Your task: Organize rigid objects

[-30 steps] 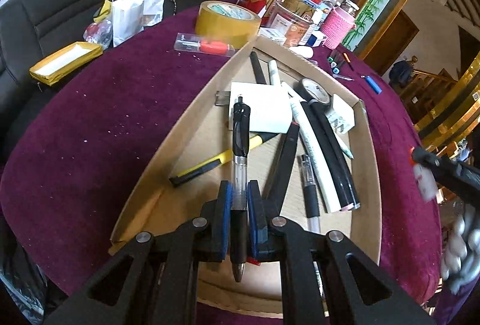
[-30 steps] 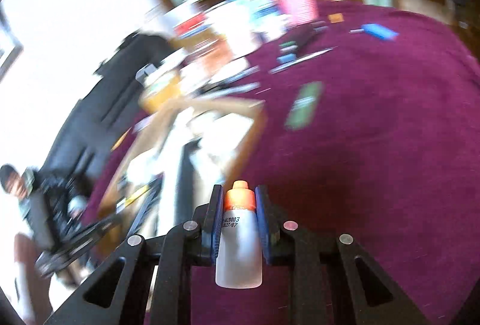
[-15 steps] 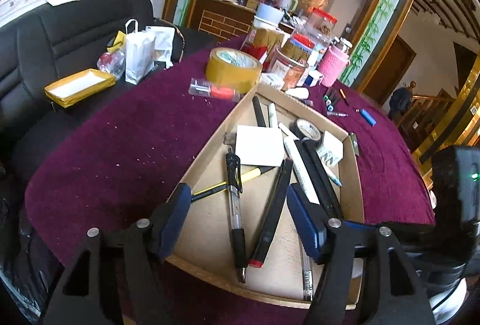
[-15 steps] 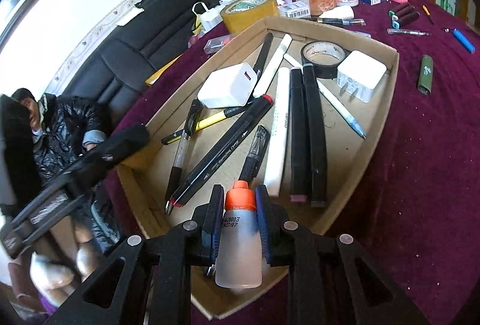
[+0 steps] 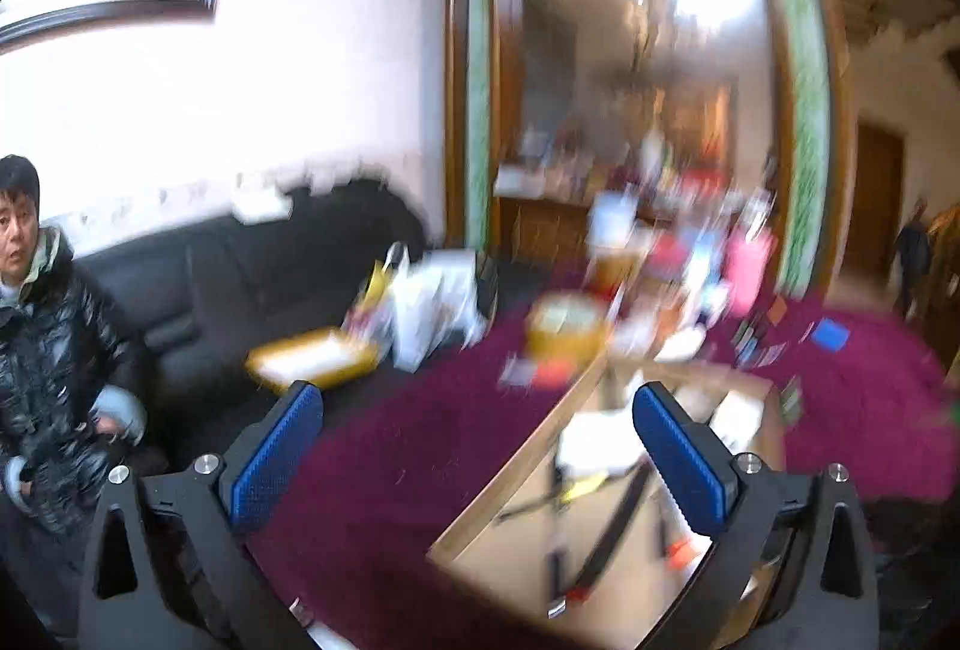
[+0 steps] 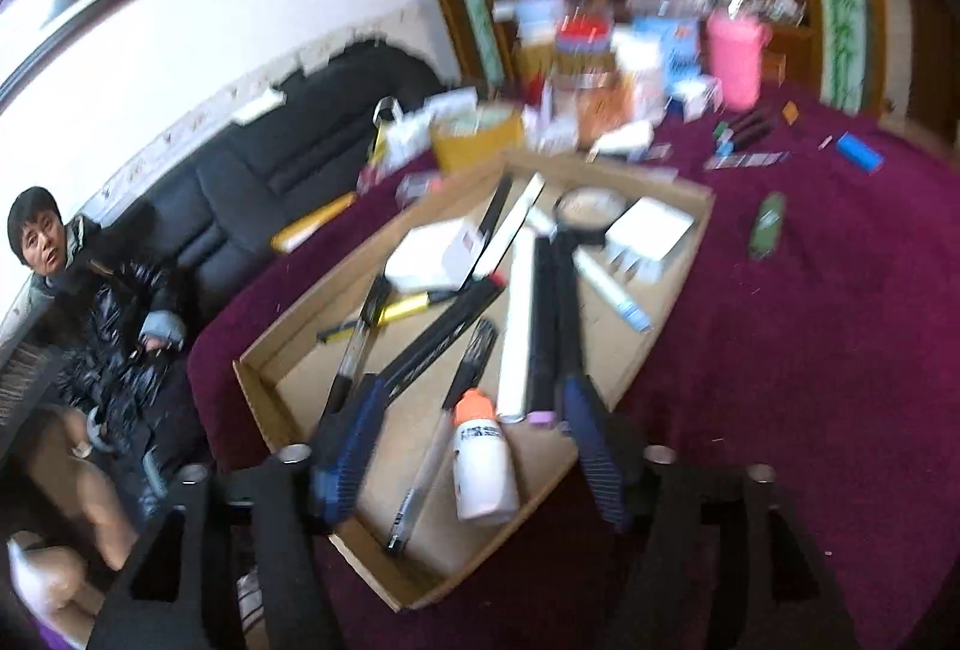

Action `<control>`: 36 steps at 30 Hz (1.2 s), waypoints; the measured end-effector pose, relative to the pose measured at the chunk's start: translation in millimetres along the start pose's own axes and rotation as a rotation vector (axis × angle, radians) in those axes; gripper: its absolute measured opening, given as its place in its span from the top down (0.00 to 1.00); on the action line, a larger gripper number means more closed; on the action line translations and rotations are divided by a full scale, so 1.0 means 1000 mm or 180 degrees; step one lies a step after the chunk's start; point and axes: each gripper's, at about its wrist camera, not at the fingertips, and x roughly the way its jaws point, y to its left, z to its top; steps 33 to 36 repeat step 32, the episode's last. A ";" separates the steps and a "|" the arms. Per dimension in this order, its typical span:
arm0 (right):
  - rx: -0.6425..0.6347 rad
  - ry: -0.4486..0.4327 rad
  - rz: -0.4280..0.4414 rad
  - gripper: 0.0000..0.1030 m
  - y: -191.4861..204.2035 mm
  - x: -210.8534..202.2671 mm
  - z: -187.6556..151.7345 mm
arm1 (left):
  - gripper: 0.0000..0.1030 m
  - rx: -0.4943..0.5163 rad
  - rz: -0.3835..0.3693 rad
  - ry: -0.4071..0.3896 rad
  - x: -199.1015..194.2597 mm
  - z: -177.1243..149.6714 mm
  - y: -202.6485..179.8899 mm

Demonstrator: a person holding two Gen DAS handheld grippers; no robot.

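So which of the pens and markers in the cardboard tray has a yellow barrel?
The yellow pen lying crosswise near the tray's left wall, below the white charger block. The other pens and markers beside it are black, white or clear.
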 end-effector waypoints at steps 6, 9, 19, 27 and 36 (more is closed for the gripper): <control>-0.0178 -0.0220 -0.0263 0.18 0.006 -0.019 -0.009 | 0.00 0.0067 -0.0730 0.0616 0.014 -0.003 -0.029; -0.0201 -0.0213 -0.0373 0.18 0.000 -0.022 -0.014 | 0.00 0.0077 -0.0548 0.0716 0.016 -0.011 -0.036; -0.0022 -0.0139 -0.0402 0.17 -0.018 -0.025 -0.022 | 0.00 0.0032 -0.0151 0.0924 0.019 -0.017 -0.036; -0.0088 -0.0067 -0.0389 0.17 -0.012 -0.019 -0.023 | 0.00 0.0106 -0.0056 0.1080 0.026 -0.021 -0.036; -0.0105 -0.0042 -0.0375 0.16 -0.008 -0.016 -0.023 | 0.00 0.0140 0.0043 0.1180 0.031 -0.025 -0.032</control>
